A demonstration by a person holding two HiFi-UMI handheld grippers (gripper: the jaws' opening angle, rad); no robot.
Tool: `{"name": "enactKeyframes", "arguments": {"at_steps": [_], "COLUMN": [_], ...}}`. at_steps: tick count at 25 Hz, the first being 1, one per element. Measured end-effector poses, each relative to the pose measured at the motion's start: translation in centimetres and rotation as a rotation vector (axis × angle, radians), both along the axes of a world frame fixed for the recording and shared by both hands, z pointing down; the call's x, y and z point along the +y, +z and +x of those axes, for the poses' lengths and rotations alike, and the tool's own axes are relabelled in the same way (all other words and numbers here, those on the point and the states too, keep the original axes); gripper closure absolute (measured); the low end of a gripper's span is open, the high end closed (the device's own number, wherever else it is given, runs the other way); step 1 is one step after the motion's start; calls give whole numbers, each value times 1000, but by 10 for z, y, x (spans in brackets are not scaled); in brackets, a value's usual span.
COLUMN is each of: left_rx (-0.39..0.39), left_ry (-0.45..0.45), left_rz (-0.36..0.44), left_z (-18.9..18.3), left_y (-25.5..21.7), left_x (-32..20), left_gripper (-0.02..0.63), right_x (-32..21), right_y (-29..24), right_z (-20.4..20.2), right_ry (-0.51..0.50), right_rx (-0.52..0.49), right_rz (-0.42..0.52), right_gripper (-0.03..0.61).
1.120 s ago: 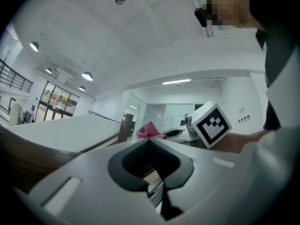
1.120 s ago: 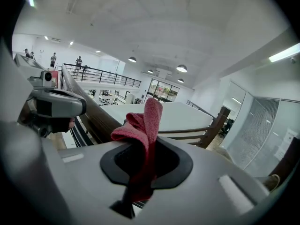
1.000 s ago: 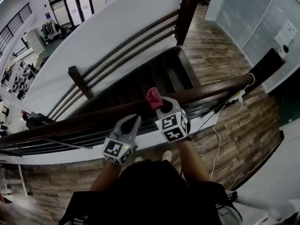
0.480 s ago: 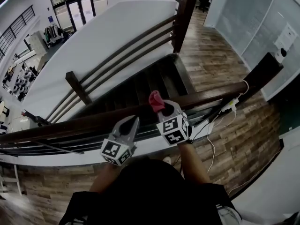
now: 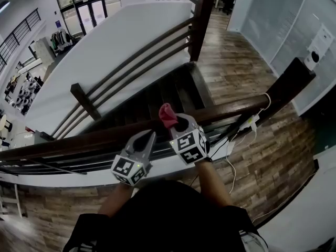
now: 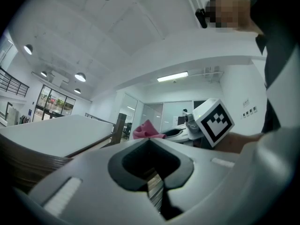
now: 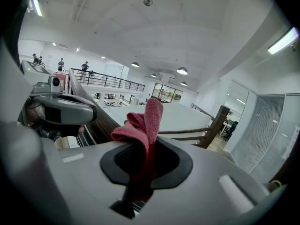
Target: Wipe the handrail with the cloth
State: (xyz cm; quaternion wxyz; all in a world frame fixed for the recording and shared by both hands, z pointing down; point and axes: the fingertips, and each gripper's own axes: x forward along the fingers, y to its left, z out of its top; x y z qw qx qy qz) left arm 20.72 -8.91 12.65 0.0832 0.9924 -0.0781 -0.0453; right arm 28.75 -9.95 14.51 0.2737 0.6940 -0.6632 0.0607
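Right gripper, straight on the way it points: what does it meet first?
Likely nothing close: the right gripper, holding the red cloth, aims past the handrail over the open stairwell, toward the white wall.

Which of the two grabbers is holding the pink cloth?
The right gripper: its jaws are shut on the pink cloth. The left gripper holds nothing.

Pinkish-red cloth (image 5: 166, 114), dark brown handrail (image 5: 231, 109), brown wood-grain floor (image 5: 273, 151), white stair wall (image 5: 105, 46)

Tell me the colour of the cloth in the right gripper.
Pinkish red cloth; clearest in the right gripper view.
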Motion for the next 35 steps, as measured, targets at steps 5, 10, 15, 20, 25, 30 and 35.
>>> {"name": "enactKeyframes", "arguments": {"at_steps": [5, 10, 15, 20, 25, 30, 35], "left_rx": [-2, 3, 0, -24, -4, 13, 26], "left_ry": [15, 41, 109, 151, 199, 244, 319], "left_rz": [4, 3, 22, 95, 48, 62, 60], "left_z": [27, 52, 78, 99, 115, 135, 162], "left_y": [0, -1, -8, -6, -10, -16, -22], "left_x": [12, 26, 44, 59, 70, 84, 109], "left_gripper": [614, 614, 614, 614, 614, 614, 614], "right_x": [15, 32, 47, 58, 70, 88, 105], "right_y": [-1, 1, 0, -1, -3, -2, -3], "right_z": [31, 64, 93, 115, 140, 173, 201], "right_ry": [29, 72, 117, 141, 182, 240, 290], "right_rx": [18, 22, 20, 40, 37, 39, 37], "right_rz": [2, 0, 2, -11, -5, 0, -1], "right_gripper": [529, 529, 529, 529, 528, 529, 529]}}
